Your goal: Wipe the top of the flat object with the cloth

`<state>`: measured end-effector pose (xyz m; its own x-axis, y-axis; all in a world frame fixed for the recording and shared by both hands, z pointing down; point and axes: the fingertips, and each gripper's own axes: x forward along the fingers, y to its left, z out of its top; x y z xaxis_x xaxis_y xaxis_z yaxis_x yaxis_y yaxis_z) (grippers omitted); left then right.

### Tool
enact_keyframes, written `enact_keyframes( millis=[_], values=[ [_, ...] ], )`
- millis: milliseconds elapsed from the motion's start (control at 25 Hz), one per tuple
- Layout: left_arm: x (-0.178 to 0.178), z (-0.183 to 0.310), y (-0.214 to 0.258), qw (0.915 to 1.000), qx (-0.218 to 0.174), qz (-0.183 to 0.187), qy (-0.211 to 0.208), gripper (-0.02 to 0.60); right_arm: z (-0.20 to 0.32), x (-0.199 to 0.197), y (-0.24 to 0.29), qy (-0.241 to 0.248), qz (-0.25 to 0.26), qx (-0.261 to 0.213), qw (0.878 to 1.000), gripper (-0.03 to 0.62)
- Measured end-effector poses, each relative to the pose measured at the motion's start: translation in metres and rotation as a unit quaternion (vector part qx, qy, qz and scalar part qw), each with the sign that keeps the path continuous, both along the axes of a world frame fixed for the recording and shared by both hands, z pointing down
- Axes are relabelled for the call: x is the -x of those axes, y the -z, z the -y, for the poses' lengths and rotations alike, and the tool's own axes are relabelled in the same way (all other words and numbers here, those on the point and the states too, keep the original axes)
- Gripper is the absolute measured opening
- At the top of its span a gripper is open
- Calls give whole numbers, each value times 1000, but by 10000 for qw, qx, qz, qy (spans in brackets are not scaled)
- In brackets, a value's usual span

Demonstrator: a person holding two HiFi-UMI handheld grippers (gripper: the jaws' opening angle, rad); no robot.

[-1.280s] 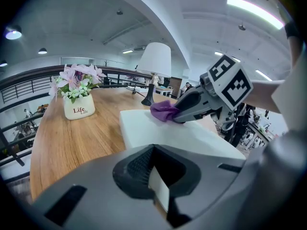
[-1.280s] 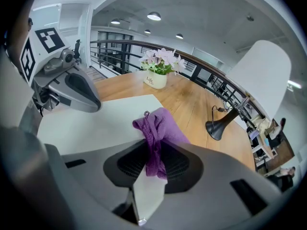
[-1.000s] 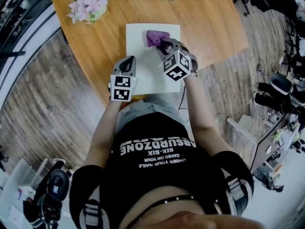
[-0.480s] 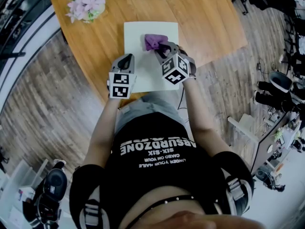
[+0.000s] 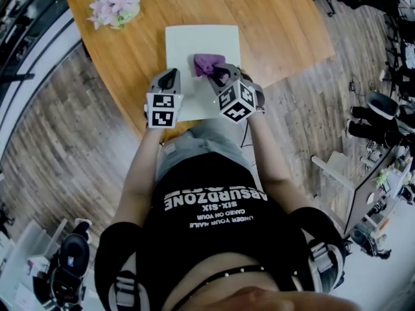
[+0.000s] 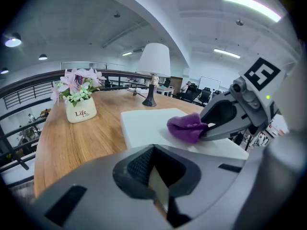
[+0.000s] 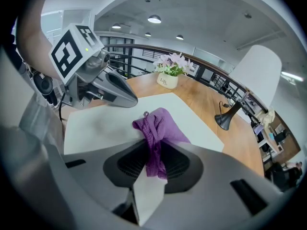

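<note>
On the wooden worktop [image 5: 279,24] lies the white flat rectangular board [image 5: 188,44], and the crumpled purple cloth [image 5: 207,62] rests on its top, toward the right side and roughly halfway down its length. A second ago the cloth sat nearer the board's far edge; it has since been drawn toward the person, with the right claw [image 5: 219,70] coming back with it. The right gripper view shows that claw clamped on a fold of the cloth, the rest of the fabric spilling forward onto the white surface. The left claw [image 5: 170,76] has its jaws together with nothing between them. It sits at the board's near-left edge, about where it was before; whether it touches the board I cannot tell.

That pull reads as one wiping stroke down the right half. Judging from how things lie, the left half of the board has yet to be covered, so the wipe is under way rather than finished.
</note>
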<state>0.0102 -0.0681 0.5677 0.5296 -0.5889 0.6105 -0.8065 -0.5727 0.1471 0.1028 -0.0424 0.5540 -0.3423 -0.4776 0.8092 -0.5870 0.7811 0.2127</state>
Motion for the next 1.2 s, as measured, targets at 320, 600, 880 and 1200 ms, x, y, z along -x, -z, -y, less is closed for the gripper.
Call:
enact_keyframes(
  millis=[320,600,880,1200],
  values=[
    [0,-2,1,10000,-40,31,26,17,-24,2,0,74,-32,12,10000,103],
    [1,-2,0,10000,-41,24,49,17,-49,6,1,113,15,88,9999,103],
    [1,-2,-2,10000,-41,42,50,17,-79,10,0,160,51,236,9996,103],
    [1,-3,-1,9999,-54,62,57,17,-113,13,2,207,129,414,9988,103]
  ],
)
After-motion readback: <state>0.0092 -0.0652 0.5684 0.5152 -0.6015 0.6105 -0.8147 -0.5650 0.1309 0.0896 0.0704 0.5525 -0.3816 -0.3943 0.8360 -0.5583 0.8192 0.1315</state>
